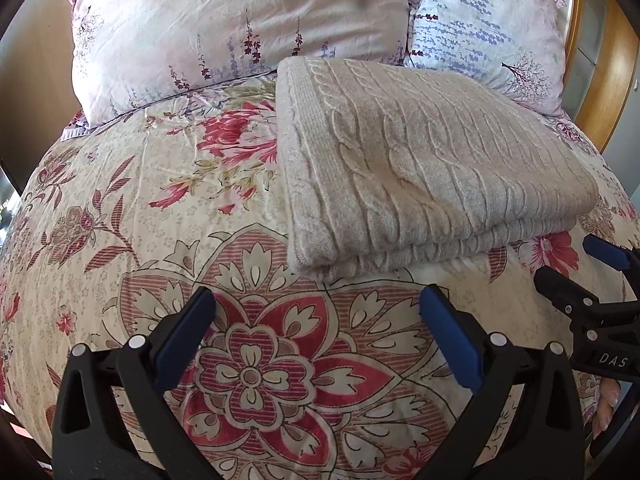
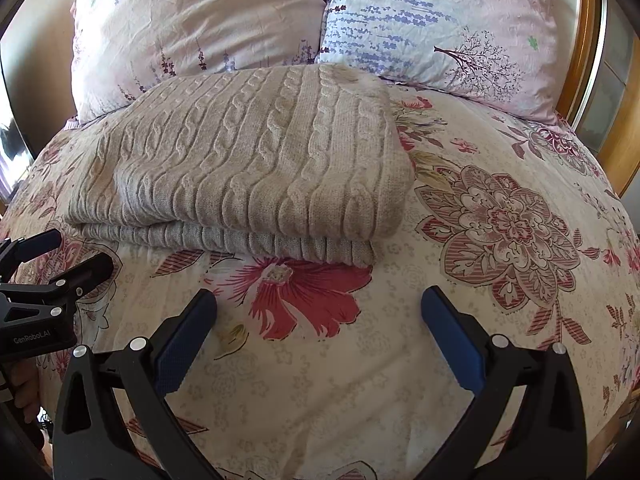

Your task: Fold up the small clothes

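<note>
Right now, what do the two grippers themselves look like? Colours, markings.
Both match: the left gripper and right gripper have black angular plastic frames, blue textured finger pads, and round silver pivot fasteners. White lettering sits on the bodies: "DAS" on the right one, "GenRoboLAI" on the left. No cables visible.

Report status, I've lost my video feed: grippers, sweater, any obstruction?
Left gripper open, empty. Right gripper open, empty. Beige knit sweater folded on the bedspread, ahead of both. Nothing between fingers and sweater.

You can read "DAS" on the body of the right gripper [image 1: 600,264] off to the right of your left jaws, and "GenRoboLAI" on the left gripper [image 2: 48,254] left of your right jaws.
</note>
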